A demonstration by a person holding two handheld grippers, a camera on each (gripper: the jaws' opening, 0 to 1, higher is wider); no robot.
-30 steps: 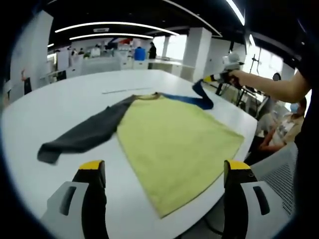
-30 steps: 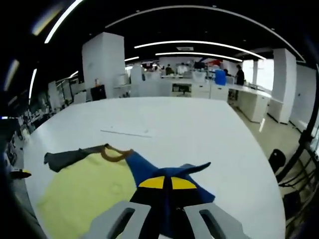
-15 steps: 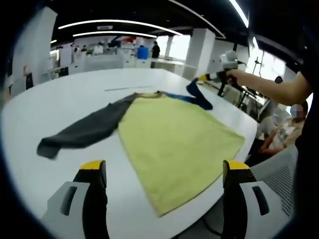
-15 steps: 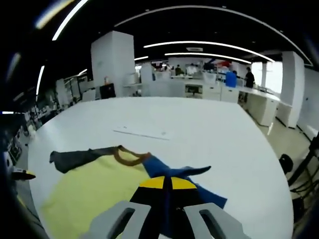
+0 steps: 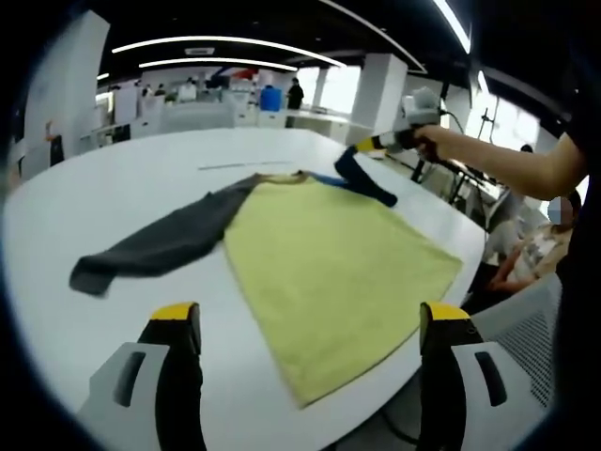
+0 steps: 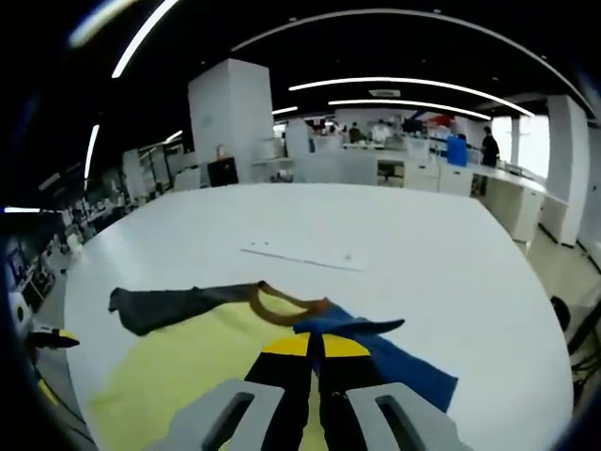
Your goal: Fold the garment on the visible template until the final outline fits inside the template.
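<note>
Folding has barely begun. The garment (image 5: 319, 272) lies mostly flat mid-frame on the white desk (image 5: 141, 178), grey sleeve (image 5: 150, 252) outstretched at left. The right claw (image 6: 315, 346) pinches the blue sleeve (image 6: 390, 362), lifted; the left claw (image 5: 310, 324) is spread, empty.

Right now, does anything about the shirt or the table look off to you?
Nothing damaged or spilled. The shirt lies skewed: its lower corner reaches the table edge, the grey sleeve sprawls sideways, and the blue sleeve is pinched in the right hand-held gripper. No template outline is clearly visible.
</note>
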